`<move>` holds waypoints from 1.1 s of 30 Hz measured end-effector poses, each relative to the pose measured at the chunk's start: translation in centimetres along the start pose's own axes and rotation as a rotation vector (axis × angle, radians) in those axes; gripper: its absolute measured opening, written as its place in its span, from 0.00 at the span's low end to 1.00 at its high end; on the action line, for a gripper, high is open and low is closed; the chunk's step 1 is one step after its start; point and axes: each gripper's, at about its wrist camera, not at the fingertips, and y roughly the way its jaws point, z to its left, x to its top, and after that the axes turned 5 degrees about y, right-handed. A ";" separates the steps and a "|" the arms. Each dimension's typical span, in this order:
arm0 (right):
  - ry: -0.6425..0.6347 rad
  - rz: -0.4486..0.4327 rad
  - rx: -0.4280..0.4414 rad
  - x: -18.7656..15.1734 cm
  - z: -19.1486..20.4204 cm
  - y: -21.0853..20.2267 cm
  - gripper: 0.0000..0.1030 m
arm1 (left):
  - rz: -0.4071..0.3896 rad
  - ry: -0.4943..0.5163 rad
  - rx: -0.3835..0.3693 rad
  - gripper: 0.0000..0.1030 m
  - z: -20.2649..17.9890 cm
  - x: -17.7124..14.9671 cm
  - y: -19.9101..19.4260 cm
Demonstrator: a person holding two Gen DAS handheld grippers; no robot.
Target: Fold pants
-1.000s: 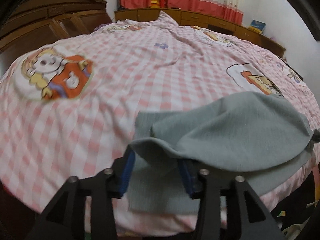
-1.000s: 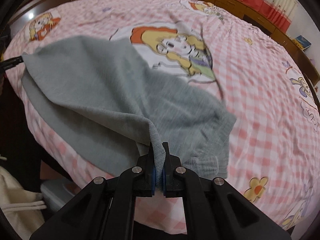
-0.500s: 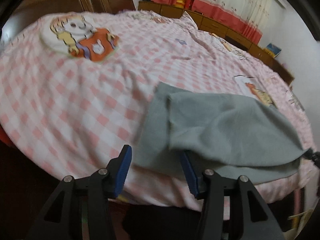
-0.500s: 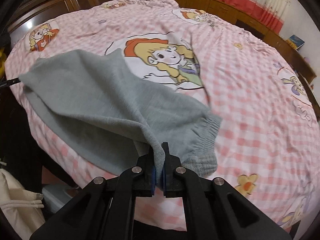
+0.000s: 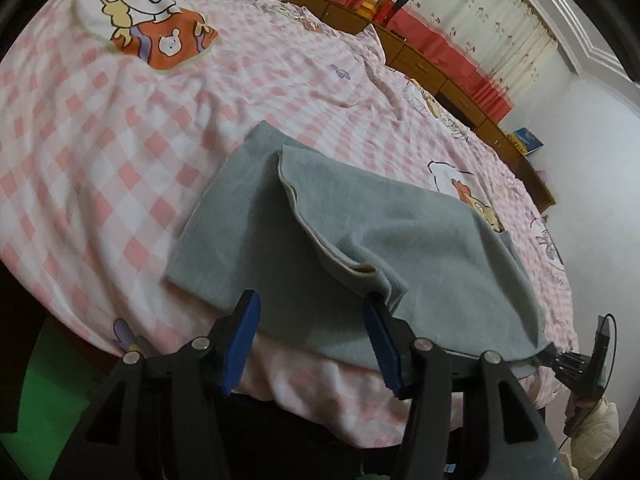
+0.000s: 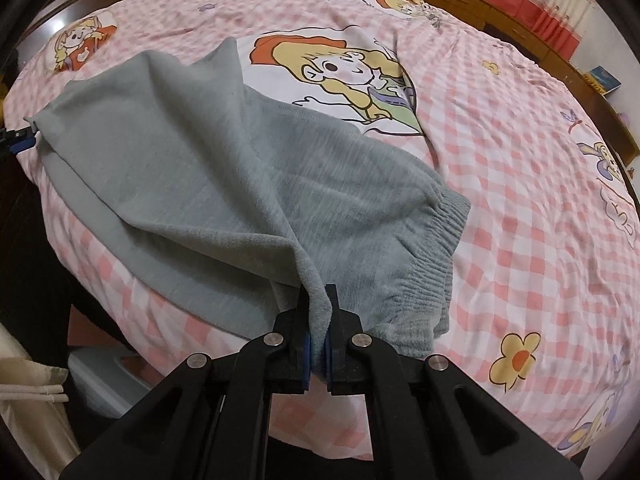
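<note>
Now right tongs pinch fleecy grey pants; left tongs agape.

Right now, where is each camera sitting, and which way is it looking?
Left wrist: sits on the left hand-held gripper at the bed's near edge, looking across the grey pants and pink checked bedsheet toward the curtains; its open fingers show.
Right wrist: sits on the right hand-held gripper, looking across the bed; its fingers, shut on the pants, show.
Shared: the pants, the bedsheet, and each view shows the other gripper at its edge.
</note>
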 end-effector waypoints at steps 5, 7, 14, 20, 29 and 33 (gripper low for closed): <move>-0.003 0.002 -0.002 0.0 0.0 0.1 0.05 | -0.009 -0.012 -0.053 0.55 -0.4 -0.3 -0.7; -0.012 0.002 -0.008 -0.1 0.2 0.3 0.05 | -0.012 -0.015 -0.074 0.57 -0.6 -0.5 -0.8; -0.021 0.015 -0.019 -0.3 0.5 0.8 0.05 | 0.002 -0.023 -0.002 0.58 -0.4 -0.8 0.2; -0.020 0.027 -0.016 -0.4 0.4 1.2 0.05 | -0.030 -0.143 -0.080 0.58 1.3 -0.7 0.1; -0.021 0.029 -0.014 -0.3 0.4 1.2 0.05 | -0.032 -0.155 -0.056 0.66 0.7 0.8 1.4; -0.006 0.023 -0.003 -0.1 0.2 1.1 0.05 | -0.051 -0.194 -0.020 0.32 1.0 1.5 2.5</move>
